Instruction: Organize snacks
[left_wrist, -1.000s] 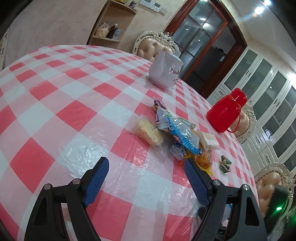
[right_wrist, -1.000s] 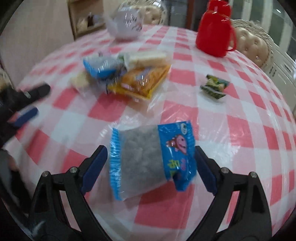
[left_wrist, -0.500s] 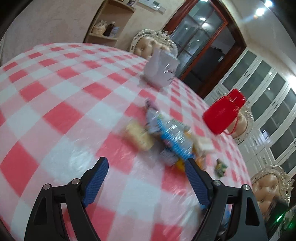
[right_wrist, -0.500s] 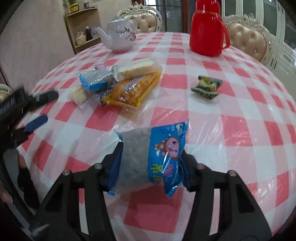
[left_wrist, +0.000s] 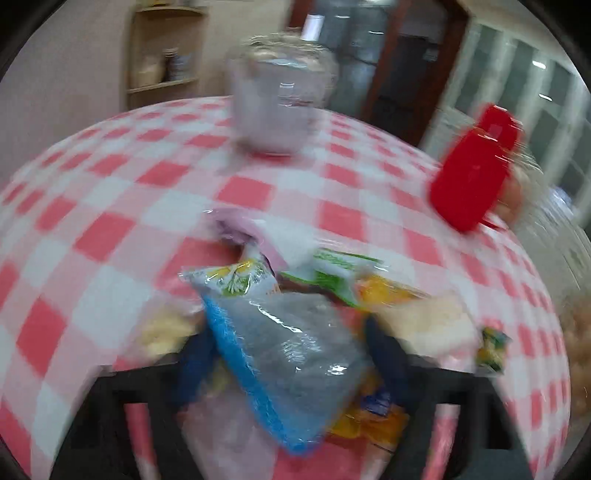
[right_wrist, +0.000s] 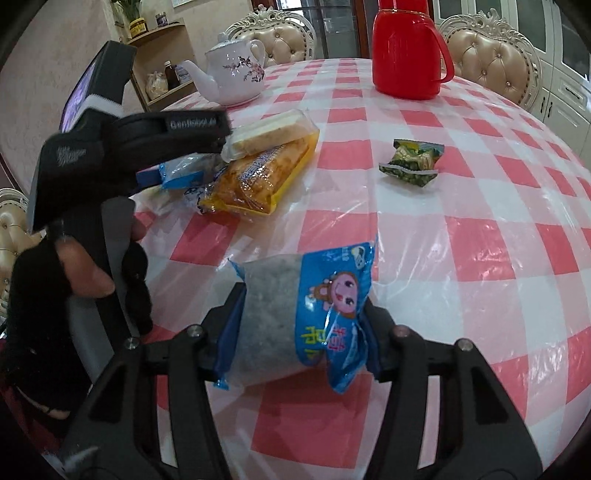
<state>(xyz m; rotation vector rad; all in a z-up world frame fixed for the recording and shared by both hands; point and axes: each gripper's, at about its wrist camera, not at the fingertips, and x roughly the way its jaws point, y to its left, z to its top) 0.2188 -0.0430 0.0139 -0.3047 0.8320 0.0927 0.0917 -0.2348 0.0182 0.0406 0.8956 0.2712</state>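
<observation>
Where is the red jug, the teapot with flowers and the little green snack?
red jug (right_wrist: 404, 55): right wrist view, middle of its body.
white teapot (right_wrist: 232, 74): right wrist view, on its belly.
small green snack packet (right_wrist: 412, 162): right wrist view, middle of the wrapper.

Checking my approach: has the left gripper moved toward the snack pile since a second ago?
Yes. The left gripper has come in from the table's left edge to the snack pile.
</observation>
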